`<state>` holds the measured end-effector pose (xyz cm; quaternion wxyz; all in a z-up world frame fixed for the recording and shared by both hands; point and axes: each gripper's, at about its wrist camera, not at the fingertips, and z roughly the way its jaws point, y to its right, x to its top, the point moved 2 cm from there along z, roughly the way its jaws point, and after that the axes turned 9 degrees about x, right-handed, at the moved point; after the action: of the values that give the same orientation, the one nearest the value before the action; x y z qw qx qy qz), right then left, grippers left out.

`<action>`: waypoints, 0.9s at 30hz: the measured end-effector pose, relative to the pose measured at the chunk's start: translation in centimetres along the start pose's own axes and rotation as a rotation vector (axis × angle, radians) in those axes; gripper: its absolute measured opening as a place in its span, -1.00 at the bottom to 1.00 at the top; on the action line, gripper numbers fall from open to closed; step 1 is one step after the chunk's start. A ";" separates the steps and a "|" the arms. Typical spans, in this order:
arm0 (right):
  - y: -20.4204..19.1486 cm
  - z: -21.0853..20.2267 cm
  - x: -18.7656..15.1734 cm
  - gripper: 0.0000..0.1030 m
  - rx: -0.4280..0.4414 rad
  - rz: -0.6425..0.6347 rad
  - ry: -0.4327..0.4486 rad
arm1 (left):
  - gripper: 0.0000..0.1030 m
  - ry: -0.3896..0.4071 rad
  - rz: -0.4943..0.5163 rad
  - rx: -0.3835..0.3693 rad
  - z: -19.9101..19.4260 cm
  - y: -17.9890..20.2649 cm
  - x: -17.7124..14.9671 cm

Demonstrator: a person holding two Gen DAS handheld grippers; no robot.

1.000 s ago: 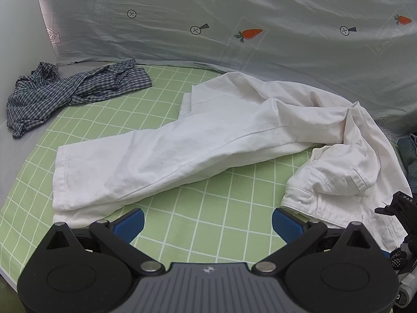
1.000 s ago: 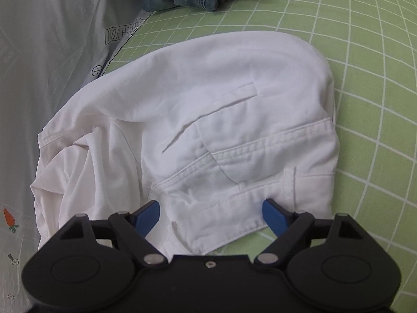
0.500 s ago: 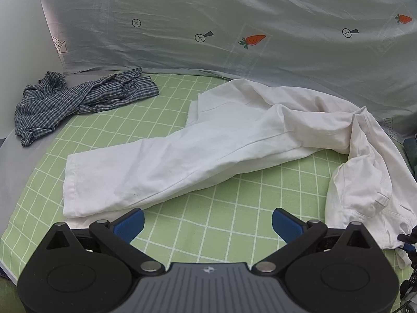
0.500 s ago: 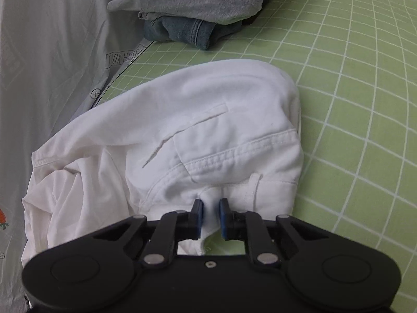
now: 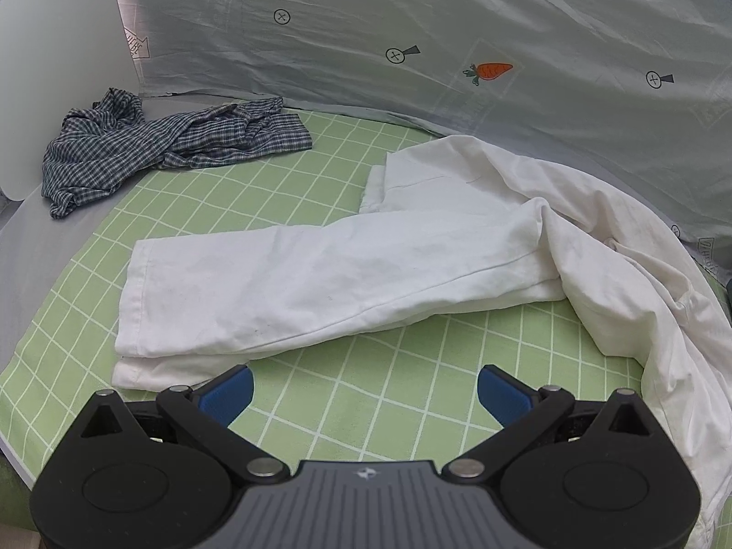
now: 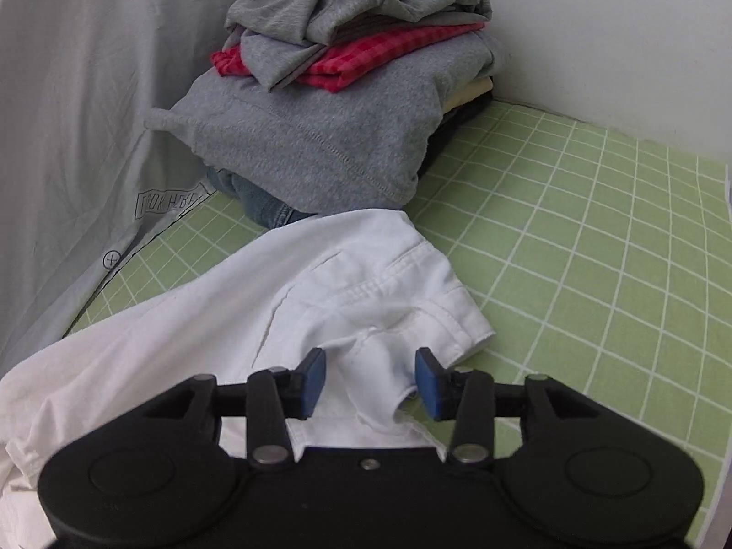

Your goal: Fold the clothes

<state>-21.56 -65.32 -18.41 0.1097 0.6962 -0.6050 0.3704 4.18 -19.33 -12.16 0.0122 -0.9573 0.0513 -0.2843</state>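
A: Left gripper (image 5: pixel 364 388)?
B: Wide open over green sheet (image 5: pixel 389 393), empty, just beside trouser cuffs.
A: Right gripper (image 6: pixel 370 379)?
B: Just been opening; waistband of white trousers (image 6: pixel 366 302) between blue pads (image 6: pixel 314 377), seemingly unpinched.
A: Trousers?
B: Spread across sheet, near folded stack (image 6: pixel 320 137).

We see a green grid-patterned sheet (image 5: pixel 402 393) covering the surface, a pale grey cloth backdrop (image 5: pixel 411 23) printed with carrots and arrows behind it, and a plain white wall (image 6: pixel 617 36) beyond, evenly lit.
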 end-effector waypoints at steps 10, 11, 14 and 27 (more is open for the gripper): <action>-1.9 -5.4 -7.8 0.44 0.072 -0.002 -0.145 | 0.89 -0.121 -0.211 0.015 4.1 -5.5 0.0; -2.3 -5.6 -8.1 0.44 0.080 -0.014 -0.155 | 0.89 -0.137 -0.240 0.001 4.7 -6.2 0.1; -3.6 -6.6 -8.8 0.51 0.089 -0.024 -0.122 | 0.81 -0.183 -0.353 -0.064 6.1 -8.4 0.5; -5.7 -7.1 -13.4 0.45 0.227 0.376 -0.131 | 0.58 -0.359 -0.614 -0.320 12.1 -12.3 1.1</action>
<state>-18.93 -49.44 -20.48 -0.0799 0.6016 -0.6844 0.4040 12.82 -7.30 -21.10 -0.2139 -0.9525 -0.1968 -0.0913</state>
